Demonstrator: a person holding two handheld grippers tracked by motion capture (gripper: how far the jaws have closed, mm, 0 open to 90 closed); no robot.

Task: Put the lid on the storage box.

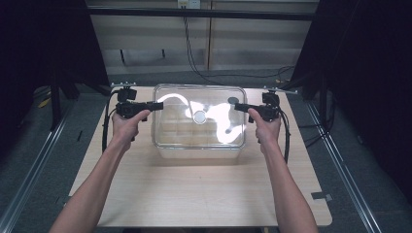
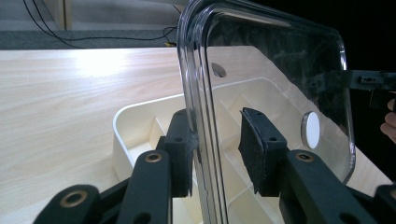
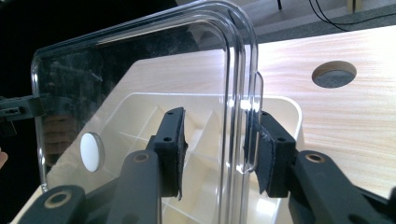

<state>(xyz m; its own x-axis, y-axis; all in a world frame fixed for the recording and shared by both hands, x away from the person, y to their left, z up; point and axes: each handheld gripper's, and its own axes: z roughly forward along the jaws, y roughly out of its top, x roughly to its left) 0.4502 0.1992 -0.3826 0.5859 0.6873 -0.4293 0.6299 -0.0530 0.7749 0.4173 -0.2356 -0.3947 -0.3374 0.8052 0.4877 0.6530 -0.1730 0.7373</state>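
We lower the clear lid (image 1: 199, 116) squarely onto the tray (image 2: 140, 126); left gripper (image 2: 217, 154) and right gripper (image 3: 219, 154) straddle its rims, jaws slack.

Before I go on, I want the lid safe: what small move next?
Probably draw both grippers outward, off the clear lid. It seems to rest on the white divided box, and the left gripper and right gripper jaws straddle its rims with gaps.

Clear lid (image 1: 199, 116) covers the divided box (image 2: 140, 126) — table (image 1: 194, 194) nearside lies open.
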